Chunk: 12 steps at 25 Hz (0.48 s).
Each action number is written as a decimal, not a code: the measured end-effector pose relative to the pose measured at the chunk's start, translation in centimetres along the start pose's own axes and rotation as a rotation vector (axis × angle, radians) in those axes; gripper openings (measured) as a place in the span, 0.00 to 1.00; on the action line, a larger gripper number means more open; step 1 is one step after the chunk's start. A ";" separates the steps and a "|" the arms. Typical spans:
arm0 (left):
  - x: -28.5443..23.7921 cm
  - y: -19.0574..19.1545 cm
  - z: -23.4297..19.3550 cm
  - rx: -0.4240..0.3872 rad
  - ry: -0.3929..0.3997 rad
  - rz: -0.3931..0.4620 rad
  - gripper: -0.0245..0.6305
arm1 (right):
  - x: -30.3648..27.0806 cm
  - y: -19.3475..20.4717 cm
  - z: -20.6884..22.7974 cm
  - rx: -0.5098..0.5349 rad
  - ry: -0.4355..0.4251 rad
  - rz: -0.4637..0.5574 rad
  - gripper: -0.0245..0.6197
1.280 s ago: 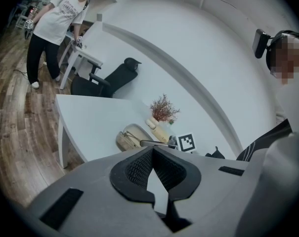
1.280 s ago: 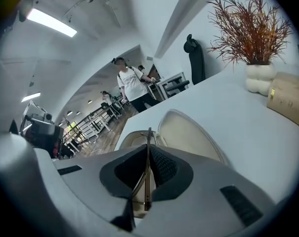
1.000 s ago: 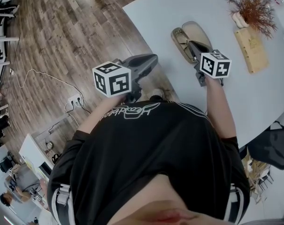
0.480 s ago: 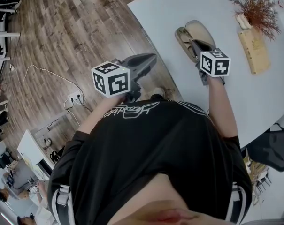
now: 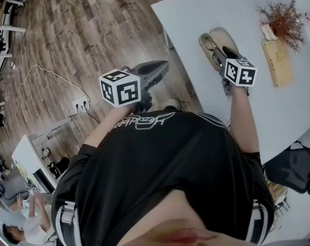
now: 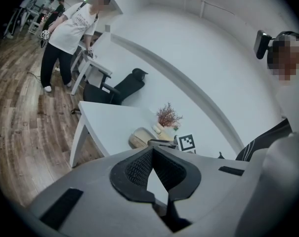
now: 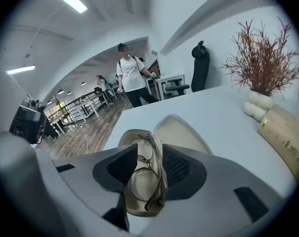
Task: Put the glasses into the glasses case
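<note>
On the white table (image 5: 190, 19) lies an open beige glasses case (image 5: 222, 35), also in the right gripper view (image 7: 184, 132). Thin metal-framed glasses (image 7: 153, 174) lie folded in its lower half. My right gripper (image 5: 221, 54) (image 7: 149, 169) hangs just over the case, its jaws opening, one either side of the glasses with the pads clear of the frame. Off the table's left edge, above the wooden floor, my left gripper (image 5: 164, 66) (image 6: 151, 151) is shut with nothing in it and points toward the table.
A dried reddish plant in a white vase (image 5: 282, 18) (image 7: 260, 65) and a wooden block (image 5: 277, 60) (image 7: 285, 132) stand right of the case. A power strip with cables (image 5: 82, 108) lies on the floor. A black chair (image 5: 297, 167) is at lower right. A person (image 7: 132, 78) stands far off.
The head view has swung, so the table and case sit further right. The right gripper stays over the case. The left gripper has barely shifted in the picture.
</note>
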<state>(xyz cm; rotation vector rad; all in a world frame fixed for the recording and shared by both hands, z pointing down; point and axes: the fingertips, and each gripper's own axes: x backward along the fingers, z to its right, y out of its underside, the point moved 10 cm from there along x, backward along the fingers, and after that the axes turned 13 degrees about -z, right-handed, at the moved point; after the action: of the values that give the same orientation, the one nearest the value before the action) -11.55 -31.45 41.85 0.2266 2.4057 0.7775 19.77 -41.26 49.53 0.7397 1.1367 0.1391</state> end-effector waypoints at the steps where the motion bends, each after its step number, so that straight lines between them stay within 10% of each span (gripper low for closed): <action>1: 0.2 0.0 0.1 -0.002 0.002 0.005 0.05 | 0.5 -0.1 -0.1 0.003 0.011 0.013 0.23; 12: 5.0 2.5 3.4 -0.060 0.071 0.052 0.05 | 10.2 1.1 -7.4 0.008 0.023 0.229 0.22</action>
<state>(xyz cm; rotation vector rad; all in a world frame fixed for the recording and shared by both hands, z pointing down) -13.62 -26.17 38.64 0.2415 2.4474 0.8942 18.16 -32.27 40.74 0.8768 1.0719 0.3367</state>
